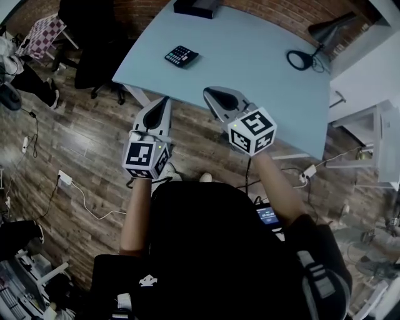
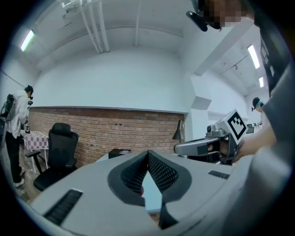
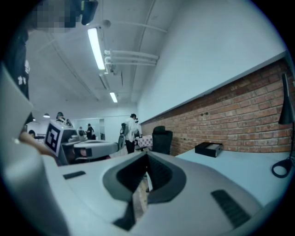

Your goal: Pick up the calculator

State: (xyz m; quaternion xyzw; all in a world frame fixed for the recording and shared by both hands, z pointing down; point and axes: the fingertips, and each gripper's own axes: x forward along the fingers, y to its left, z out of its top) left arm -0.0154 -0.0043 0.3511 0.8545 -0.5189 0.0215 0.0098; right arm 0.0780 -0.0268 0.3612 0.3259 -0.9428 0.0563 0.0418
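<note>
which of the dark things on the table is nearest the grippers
The calculator, the flat keyed one; the black box and black ring lie farther away.

Left gripper (image 1: 164, 102) and right gripper (image 1: 211, 94) held side by side, jaws together.

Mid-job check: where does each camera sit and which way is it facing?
Head view: on the person's head, steeply down at table, calculator, left hand-held gripper, right hand-held gripper, forearms, torso.
Left gripper view: rides the left one, faces the brick wall along its shut jaws.
Right gripper view: rides the right one, faces along the table past its shut jaws.
Shared: black box in all three.
</note>
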